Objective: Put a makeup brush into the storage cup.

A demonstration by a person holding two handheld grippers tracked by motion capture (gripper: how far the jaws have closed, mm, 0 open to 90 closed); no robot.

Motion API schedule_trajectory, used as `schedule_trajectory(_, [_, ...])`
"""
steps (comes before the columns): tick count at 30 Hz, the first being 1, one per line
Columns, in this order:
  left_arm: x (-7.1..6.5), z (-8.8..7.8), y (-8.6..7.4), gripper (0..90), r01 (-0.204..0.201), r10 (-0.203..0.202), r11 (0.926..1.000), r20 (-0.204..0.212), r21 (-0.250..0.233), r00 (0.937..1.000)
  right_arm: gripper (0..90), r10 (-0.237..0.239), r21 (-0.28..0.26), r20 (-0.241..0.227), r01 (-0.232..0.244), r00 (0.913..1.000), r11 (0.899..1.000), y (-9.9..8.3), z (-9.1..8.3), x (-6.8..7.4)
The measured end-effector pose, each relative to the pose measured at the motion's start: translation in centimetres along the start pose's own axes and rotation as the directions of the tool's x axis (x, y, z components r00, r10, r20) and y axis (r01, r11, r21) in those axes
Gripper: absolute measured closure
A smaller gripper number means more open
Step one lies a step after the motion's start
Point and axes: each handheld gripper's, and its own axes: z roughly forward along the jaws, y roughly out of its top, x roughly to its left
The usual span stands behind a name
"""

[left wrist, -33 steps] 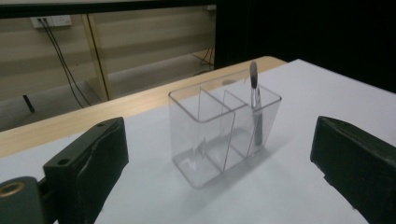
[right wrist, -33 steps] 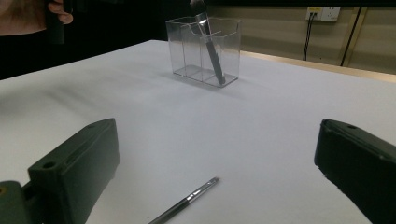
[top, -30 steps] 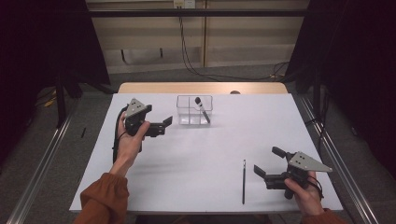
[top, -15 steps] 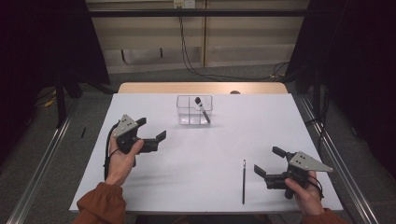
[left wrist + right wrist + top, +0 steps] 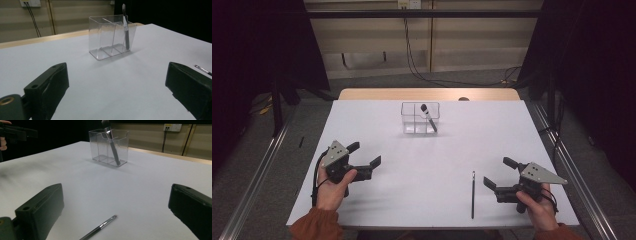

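1. The right claw [image 5: 498,175] is released, its jaws spread wide with nothing between them. It sits low over the near right part of the counter [image 5: 512,130], held by the person's right hand [image 5: 534,207].
2. Just beside that claw, toward the middle of the counter, lies a thin dark brush [image 5: 473,194]. It rests flat on the white surface, running lengthwise from near edge toward far edge. In the right gripper view the brush [image 5: 100,227] lies on the counter between the two jaws, its metal-banded tip pointing away; neither jaw touches it.
3. The left claw [image 5: 364,156] is also released, jaws wide apart and holding nothing. The person's left hand [image 5: 332,187] holds it above the near left part of the counter, with its jaws pointing toward the middle.
4. The two claws are well apart, one at each side of the counter, and the brush lies much nearer the right one.
5. Farther out, toward the far edge at the middle of the counter, stands a clear plastic holder [image 5: 414,125] divided into compartments.
6. A second brush [image 5: 429,117] stands tilted in the holder's right-hand compartment as the high view shows it, bristle end up and leaning over the rim. In the left gripper view this brush [image 5: 126,30] also stands in an end compartment.
7. The holder is well apart from both claws.
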Motion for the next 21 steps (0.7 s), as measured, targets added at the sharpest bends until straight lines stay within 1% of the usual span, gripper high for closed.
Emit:
schedule_trajectory(1, [0.0, -0.2, 0.0, 5.0, 0.001, -0.001, 1.0000, -0.008, -0.002, 1.0000, 0.0, -0.002, 0.000, 0.000, 0.002, 1.0000, 1.000, 0.0, 0.0, 0.0])
schedule_trajectory(2, [0.0, -0.6, -0.1, 5.0, 0.010, -0.010, 0.9999, -0.007, -0.013, 0.9999, 0.0, 0.000, 0.000, 0.002, 0.000, 1.0000, 1.000, 0.0, 0.0, 0.0])
schedule_trajectory(3, [0.0, -0.7, -0.2, 5.0, 0.011, -0.011, 0.9998, -0.005, -0.017, 0.9999, 0.0, -0.003, 0.000, 0.002, 0.003, 1.0000, 1.000, 0.0, 0.0, 0.0])
schedule_trajectory(4, [0.0, -1.0, -0.3, 5.0, 0.015, -0.015, 0.9997, -0.006, -0.020, 0.9999, 0.0, -0.002, -0.001, 0.002, 0.002, 1.0000, 1.000, 0.0, 0.0, 0.0])
schedule_trajectory(5, [-0.1, -1.3, -0.5, 5.0, 0.029, -0.029, 0.9993, -0.002, -0.024, 0.9996, 0.0, -0.001, -0.002, 0.003, 0.001, 1.0000, 1.000, 0.0, 0.0, 0.0])
schedule_trajectory(6, [-0.2, -1.6, -0.7, 5.1, 0.031, -0.031, 0.9993, -0.003, -0.022, 0.9995, 0.0, -0.002, -0.001, 0.004, 0.002, 1.0000, 1.000, 0.0, 0.0, -0.1])
schedule_trajectory(7, [-0.3, -1.8, -0.8, 5.1, 0.018, -0.018, 0.9998, -0.001, -0.013, 0.9998, 0.0, -0.005, -0.001, 0.005, 0.005, 1.0000, 1.000, 0.0, 0.0, -0.1])
schedule_trajectory(9, [-0.4, -2.2, -1.2, 5.1, 0.005, -0.005, 0.9998, -0.001, -0.018, 1.0000, 0.0, 0.002, 0.001, 0.010, -0.002, 0.9999, 1.000, 0.0, 0.1, -0.1])
schedule_trajectory(10, [-0.3, -2.4, -1.3, 5.1, 0.007, -0.007, 0.9999, 0.001, -0.015, 1.0000, 0.0, 0.001, 0.001, 0.013, -0.001, 0.9999, 1.000, 0.0, 0.1, -0.2])
schedule_trajectory(11, [-0.3, -2.6, -1.4, 5.1, 0.000, 0.000, 0.9998, -0.009, -0.021, 1.0000, 0.0, 0.003, 0.000, 0.013, -0.003, 0.9999, 1.000, 0.0, 0.1, -0.2])
schedule_trajectory(12, [-0.3, -2.9, -1.4, 5.1, 0.007, -0.007, 0.9996, -0.011, -0.028, 0.9999, 0.0, 0.003, 0.001, 0.012, -0.003, 0.9999, 1.000, 0.1, 0.1, -0.2])
schedule_trajectory(15, [-0.4, -3.4, -1.6, 4.8, 0.006, -0.006, 0.9995, -0.013, -0.031, 0.9999, 0.0, 0.007, 0.000, 0.018, -0.007, 0.9998, 1.000, 0.1, 0.1, -0.2])
schedule_trajectory(16, [-0.5, -3.6, -1.6, 4.8, 0.014, -0.014, 0.9997, 0.002, -0.022, 0.9999, 0.0, 0.006, -0.001, 0.019, -0.006, 0.9998, 1.000, 0.1, 0.1, -0.2])
schedule_trajectory(18, [-0.7, -3.9, -1.7, 4.6, 0.015, -0.015, 0.9996, -0.009, -0.024, 0.9998, 0.0, 0.008, -0.001, 0.024, -0.008, 0.9997, 1.000, 0.1, 0.0, -0.3])
schedule_trajectory(19, [-0.8, -4.1, -1.7, 4.3, 0.010, -0.010, 0.9997, -0.006, -0.022, 0.9999, 0.0, 0.012, -0.003, 0.023, -0.012, 0.9997, 1.000, 0.1, 0.0, -0.3])
schedule_trajectory(21, [-0.9, -4.4, -1.8, 3.5, 0.012, -0.013, 0.9994, -0.014, -0.033, 0.9998, 0.0, 0.004, -0.003, 0.025, -0.004, 0.9997, 1.000, 0.1, -0.1, -0.3])
